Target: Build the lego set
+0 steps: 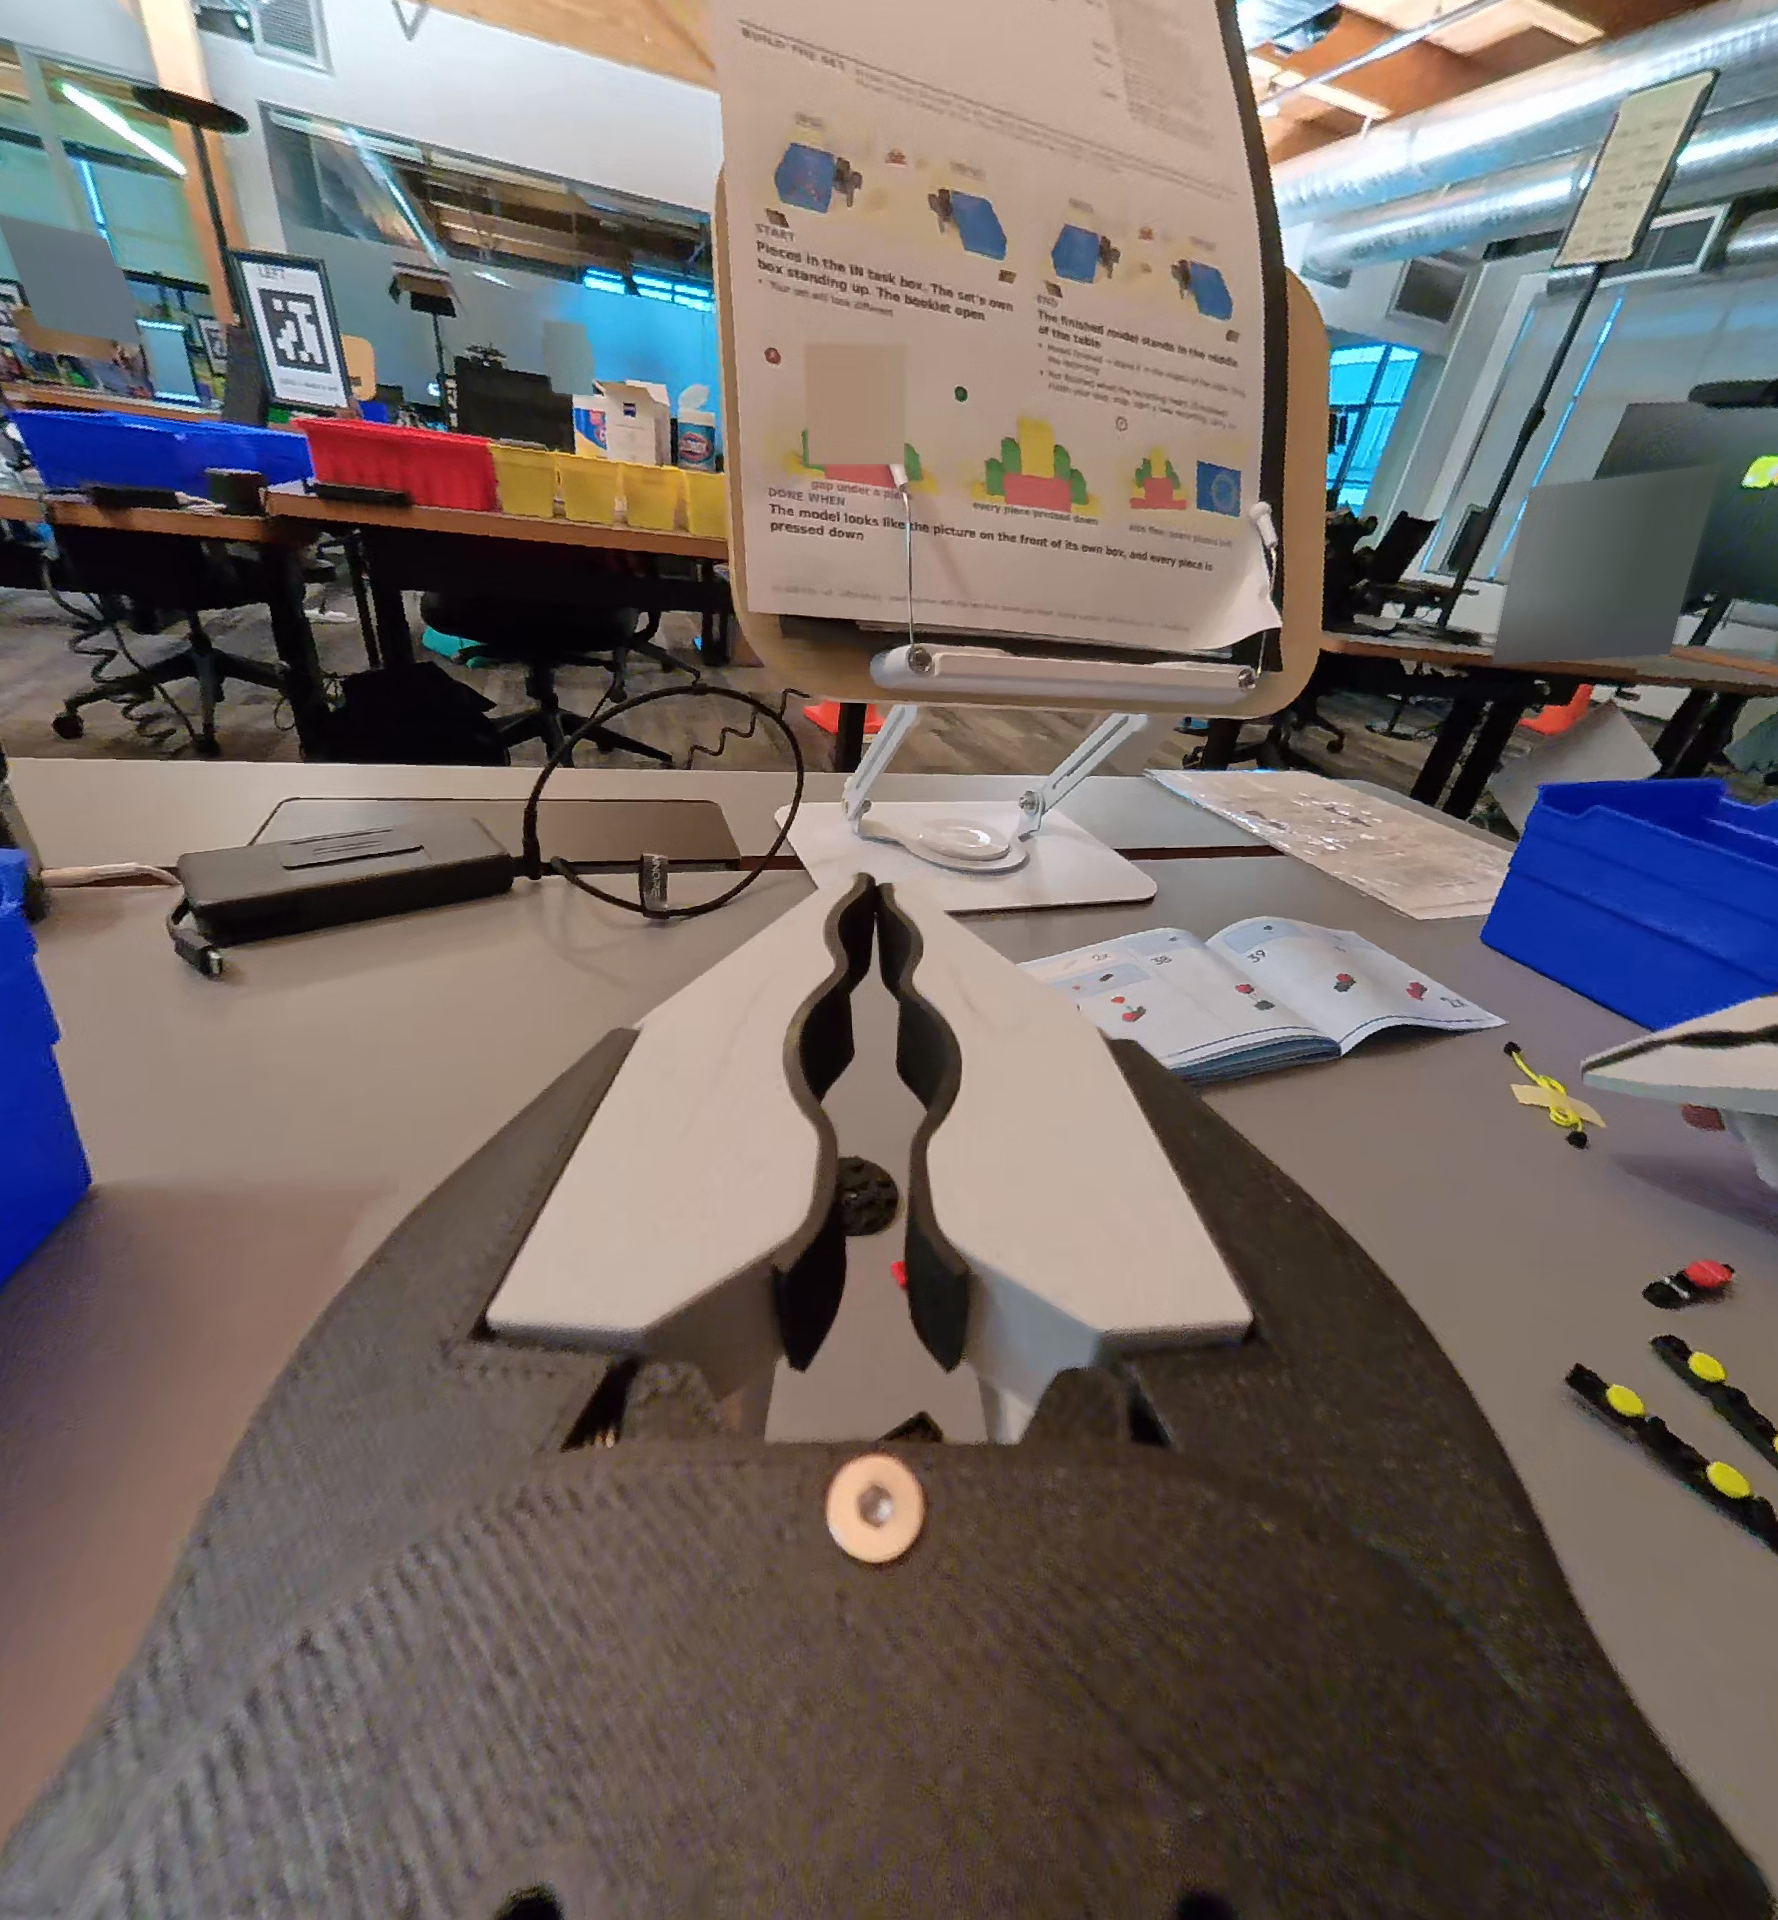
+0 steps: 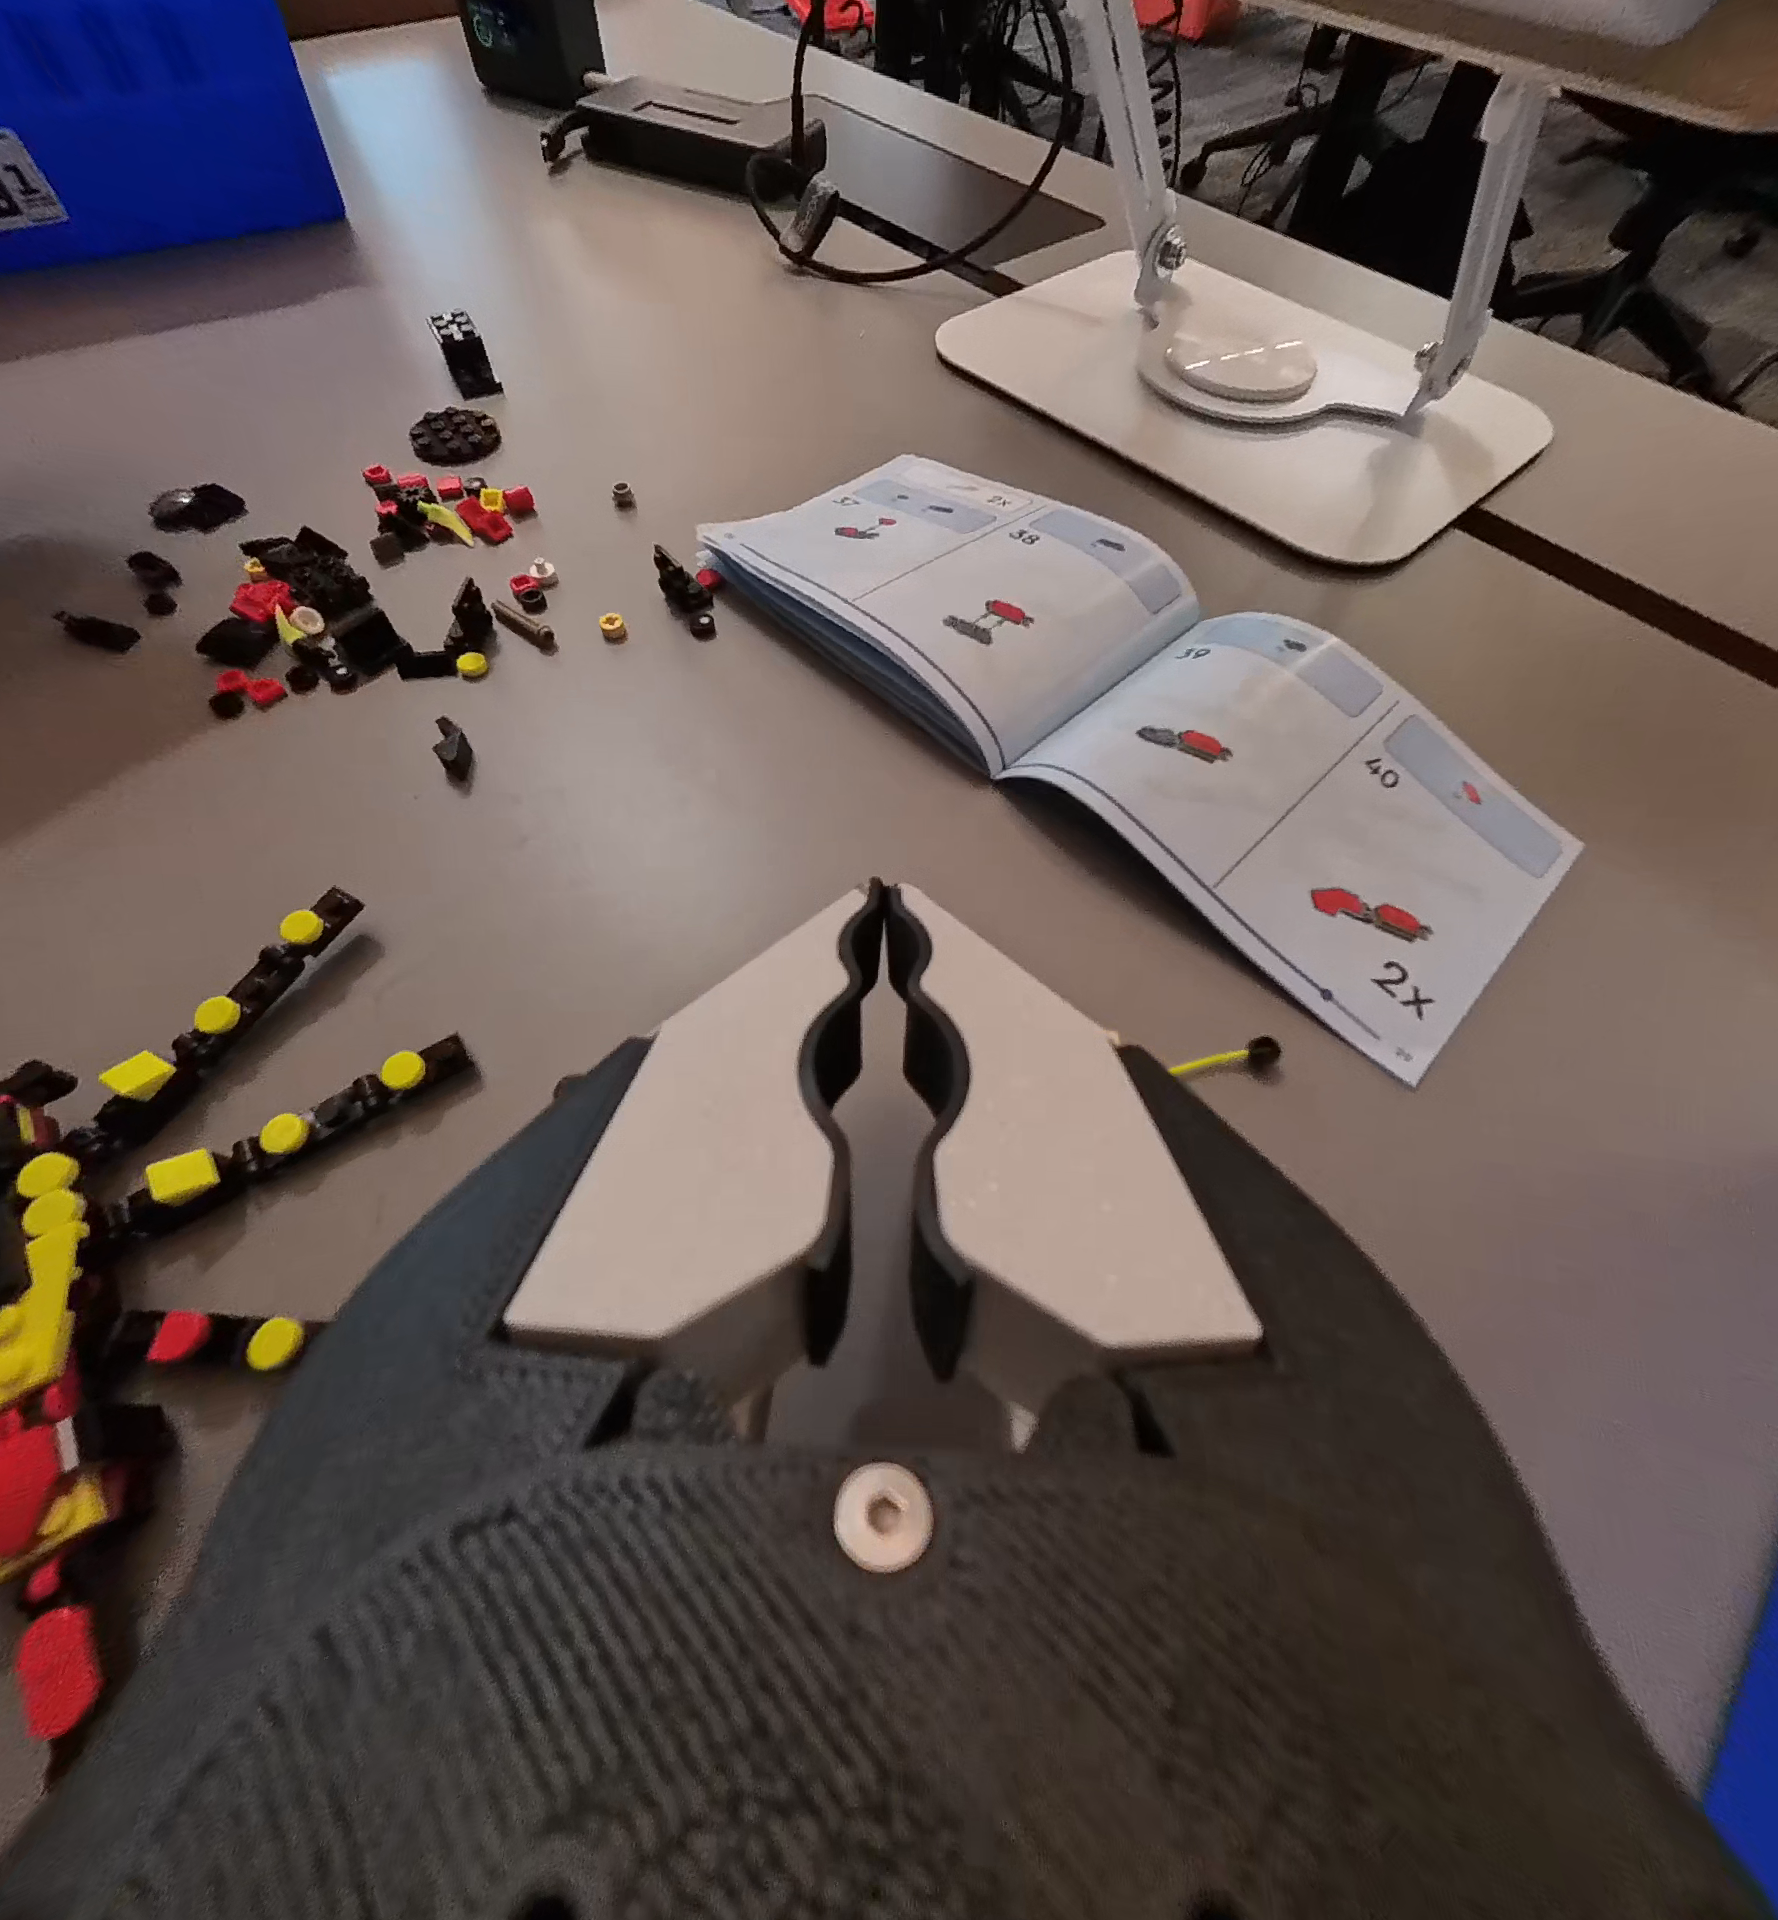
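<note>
The open pale-blue instruction booklet (image 2: 1124, 727) lies flat on the grey bench (image 2: 760, 810), and everything else is best placed from it. To its left is the scatter of small loose black, red and yellow bricks (image 2: 345, 592). Nearer the person and further left lies the partly built black, yellow and red model (image 2: 2, 1351) with its long black studded legs dotted with yellow (image 2: 272, 997). Behind the booklet stands the white stand's base (image 2: 1249, 416).

My reading is that the build sits at a sub-assembly step: the spread shows a small red-and-black piece made twice, and one such little red-and-black piece (image 1: 1690, 1283) already lies on the bench. The next move likely calls for picking a tiny part from the scatter, which needs a fine, careful pinch.

The right gripper (image 2: 877, 894) hovers just short of the booklet's near edge, its fingers (image 2: 760, 1143) pressed tip to tip with nothing between them. The left gripper (image 1: 872, 891) looks the same, tips meeting and seemingly empty, though a black round piece (image 1: 864, 1195) shows through the gap behind them, probably lying on the bench below
</note>
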A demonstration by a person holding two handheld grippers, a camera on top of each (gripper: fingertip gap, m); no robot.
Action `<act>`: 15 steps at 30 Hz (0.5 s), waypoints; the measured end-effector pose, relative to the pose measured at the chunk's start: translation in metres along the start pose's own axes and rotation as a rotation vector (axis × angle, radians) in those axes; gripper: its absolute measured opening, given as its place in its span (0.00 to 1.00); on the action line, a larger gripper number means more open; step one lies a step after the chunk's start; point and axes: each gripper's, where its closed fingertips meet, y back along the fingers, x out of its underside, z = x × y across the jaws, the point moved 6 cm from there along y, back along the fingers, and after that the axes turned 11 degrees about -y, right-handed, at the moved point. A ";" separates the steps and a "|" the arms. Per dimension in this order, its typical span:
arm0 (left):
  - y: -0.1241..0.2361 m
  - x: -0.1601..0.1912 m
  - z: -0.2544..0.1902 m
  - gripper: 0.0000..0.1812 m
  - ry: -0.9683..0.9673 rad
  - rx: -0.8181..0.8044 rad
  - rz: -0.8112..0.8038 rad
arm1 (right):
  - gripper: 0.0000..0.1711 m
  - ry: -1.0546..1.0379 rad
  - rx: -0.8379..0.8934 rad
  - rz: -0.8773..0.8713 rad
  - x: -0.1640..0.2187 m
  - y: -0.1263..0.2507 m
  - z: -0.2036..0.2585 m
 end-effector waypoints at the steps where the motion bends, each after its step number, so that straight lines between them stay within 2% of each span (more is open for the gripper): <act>1: 0.001 0.001 0.000 0.00 -0.005 0.003 0.007 | 0.00 0.001 0.000 -0.002 -0.001 -0.002 -0.001; 15: 0.007 0.005 -0.008 0.00 -0.008 0.090 0.024 | 0.00 0.011 0.005 0.019 -0.003 -0.010 -0.004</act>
